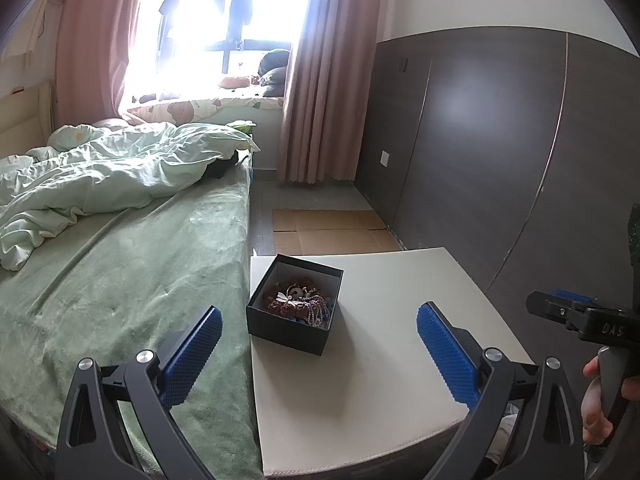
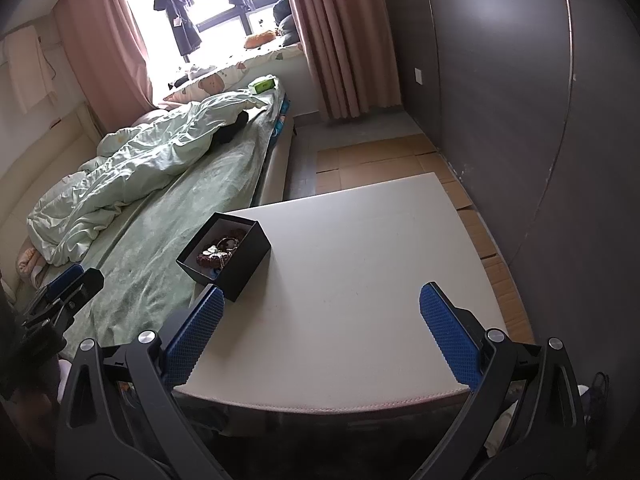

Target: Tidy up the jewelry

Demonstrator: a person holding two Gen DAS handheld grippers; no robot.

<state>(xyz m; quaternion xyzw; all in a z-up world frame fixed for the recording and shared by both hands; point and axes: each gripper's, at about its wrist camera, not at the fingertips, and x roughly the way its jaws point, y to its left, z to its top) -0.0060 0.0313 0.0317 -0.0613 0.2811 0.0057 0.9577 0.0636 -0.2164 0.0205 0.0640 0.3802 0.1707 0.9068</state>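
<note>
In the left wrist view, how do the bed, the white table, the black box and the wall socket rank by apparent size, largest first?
1. bed
2. white table
3. black box
4. wall socket

The socket is far from the camera, so its true size against the box stays unsure.

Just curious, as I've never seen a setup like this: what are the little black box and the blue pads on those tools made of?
The black box looks like matte card or paperboard: thin straight walls, pale lining, no shine. The blue pads on the left tool look like rubber or soft plastic, given their fine diamond-grid texture, though that is a guess from looks alone. The right tool has matching ones.
</note>
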